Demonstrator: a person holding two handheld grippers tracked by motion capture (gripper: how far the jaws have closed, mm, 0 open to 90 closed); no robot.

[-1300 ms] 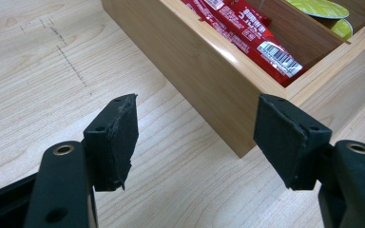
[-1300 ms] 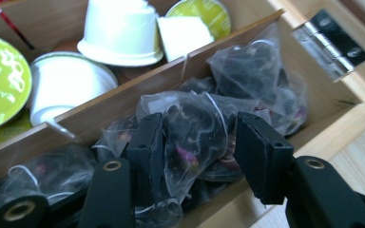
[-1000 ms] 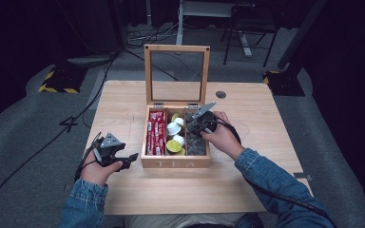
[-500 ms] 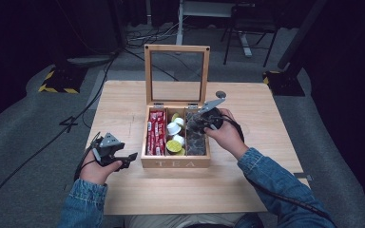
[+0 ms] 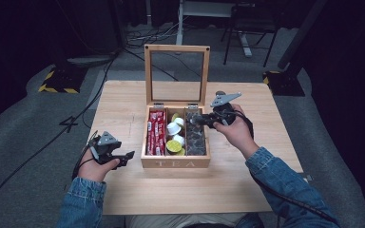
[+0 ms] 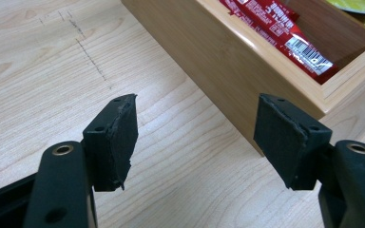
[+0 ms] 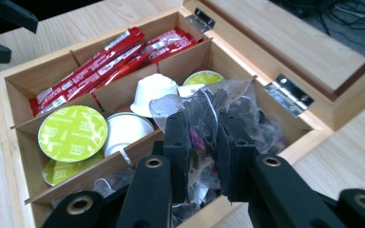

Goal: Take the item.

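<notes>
Dark room, pale wooden tabletop (image 5: 123, 102), the open wooden tea box (image 5: 175, 163) at its middle. My right gripper (image 7: 203, 142) has risen out of the box's rightmost compartment; its fingers (image 7: 177, 142) pinch a clear mesh tea sachet (image 7: 204, 111), now dangling just above that compartment, so the pick looks secured. My left gripper (image 6: 197, 130) idles beside the box, fingers parted around nothing.

Studio or lab recording setup, not a home: small wooden tabletop (image 5: 123, 104) alone on grey carpet (image 5: 24, 128), dark black surroundings, cables (image 5: 138, 45) across the floor, yellow-black hazard-striped base (image 5: 57, 84), metal stand legs (image 5: 240, 40) behind.
</notes>
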